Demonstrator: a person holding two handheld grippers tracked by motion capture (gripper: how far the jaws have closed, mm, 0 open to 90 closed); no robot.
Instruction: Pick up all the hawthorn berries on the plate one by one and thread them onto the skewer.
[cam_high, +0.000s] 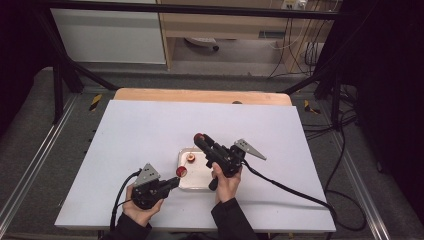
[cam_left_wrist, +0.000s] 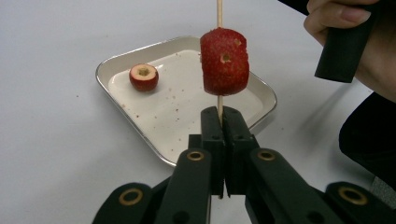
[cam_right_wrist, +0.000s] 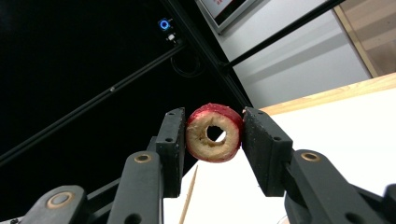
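White surface (cam_high: 150, 130), high view: shallow metal tray (cam_high: 184, 152) near centre, one red cored fruit piece (cam_high: 191, 158) inside.
Left gripper view: left claw (cam_left_wrist: 219, 122) clamps thin wooden skewer (cam_left_wrist: 218, 11), red fruit chunk (cam_left_wrist: 224, 60) threaded on.
Right gripper view: right claw (cam_right_wrist: 212, 133) pinches cored red fruit ring (cam_right_wrist: 214, 132), raised. Likely next: align hole with skewer tip, push straight.

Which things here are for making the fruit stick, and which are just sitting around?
For the job:
- wooden skewer, clamped in the left gripper
- red fruit piece already on the skewer
- cored fruit ring squeezed by the right gripper
- fruit piece waiting in the metal tray

Just about:
- cables on the floor
- castor wheel under the cabinet
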